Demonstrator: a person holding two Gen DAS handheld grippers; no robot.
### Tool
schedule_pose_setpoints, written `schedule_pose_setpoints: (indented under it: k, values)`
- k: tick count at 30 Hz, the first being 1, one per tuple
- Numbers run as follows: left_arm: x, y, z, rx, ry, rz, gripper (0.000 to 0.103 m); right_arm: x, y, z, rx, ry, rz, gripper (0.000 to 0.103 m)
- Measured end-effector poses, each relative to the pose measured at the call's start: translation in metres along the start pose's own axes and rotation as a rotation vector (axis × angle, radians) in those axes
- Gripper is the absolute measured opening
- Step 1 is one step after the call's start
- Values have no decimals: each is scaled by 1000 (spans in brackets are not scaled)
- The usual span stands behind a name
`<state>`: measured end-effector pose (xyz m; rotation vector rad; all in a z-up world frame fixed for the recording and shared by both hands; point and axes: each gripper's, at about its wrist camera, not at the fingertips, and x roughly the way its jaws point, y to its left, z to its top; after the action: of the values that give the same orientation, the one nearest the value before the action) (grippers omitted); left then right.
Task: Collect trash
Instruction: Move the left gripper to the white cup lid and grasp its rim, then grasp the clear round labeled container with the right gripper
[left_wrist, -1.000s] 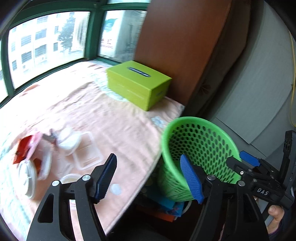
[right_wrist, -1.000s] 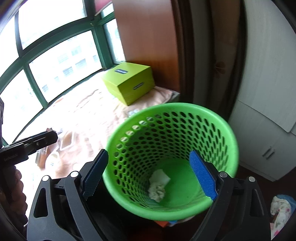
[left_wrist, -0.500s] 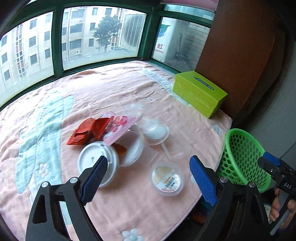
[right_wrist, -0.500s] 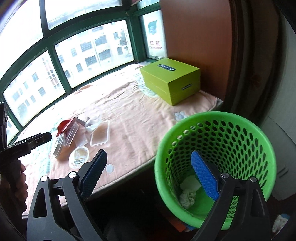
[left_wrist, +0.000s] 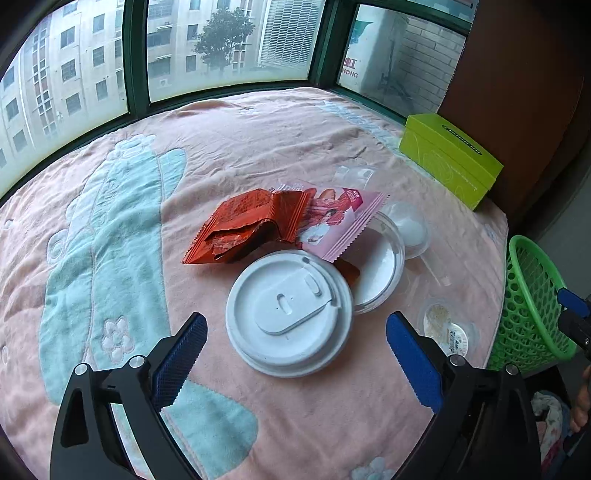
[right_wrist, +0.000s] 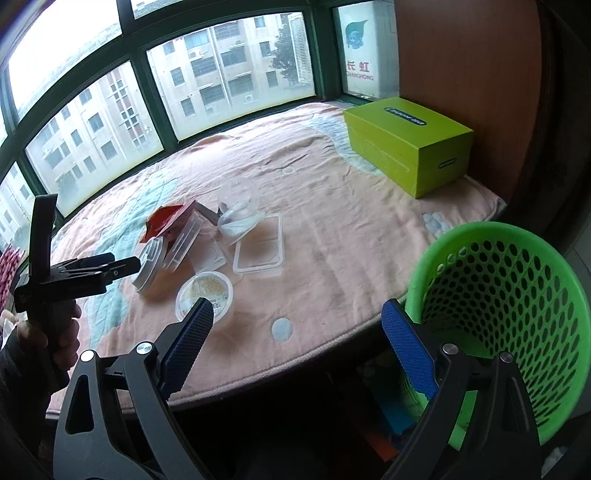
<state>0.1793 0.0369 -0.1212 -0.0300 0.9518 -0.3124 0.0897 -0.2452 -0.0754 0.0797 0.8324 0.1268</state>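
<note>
My left gripper (left_wrist: 295, 354) is open and empty, hovering just short of a white cup lid (left_wrist: 290, 314) on the pink blanket (left_wrist: 258, 140). Behind the lid lie a red wrapper (left_wrist: 243, 229), a pink wrapper (left_wrist: 340, 221), a white-lined round container (left_wrist: 380, 266), a clear cup (left_wrist: 406, 229) and a small sauce tub (left_wrist: 448, 330). My right gripper (right_wrist: 295, 347) is open and empty at the table's front edge, left of the green mesh basket (right_wrist: 517, 295). The right wrist view also shows the left gripper (right_wrist: 110, 267), the trash pile and a clear rectangular tray (right_wrist: 258, 251).
A lime green box (right_wrist: 410, 144) stands at the back right by a brown panel (right_wrist: 461, 55). Green-framed windows (left_wrist: 140, 55) run along the far edge. The basket (left_wrist: 535, 295) stands off the table's right edge. Clutter lies on the floor below.
My left gripper has swung from the basket over to the trash pile and closed in on the white lid. My right gripper has pulled back from over the basket toward the table edge.
</note>
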Motion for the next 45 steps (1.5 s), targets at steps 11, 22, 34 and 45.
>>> schedule_pose_setpoints:
  k: [11,22,34,45]
  values:
    - [27,14,3,26,46,-85,94,20,28,1,-49,38,26,92]
    - [37,20,1,26,49,-133,87,31,44,1,-78,58,34,92]
    - [23,20,-3,27,21,-130,84,53,57,-1,-98,95,87,92]
    - [-20,31,-5,-16,-47,-101,84,94,77,-5,-145,150,99,93]
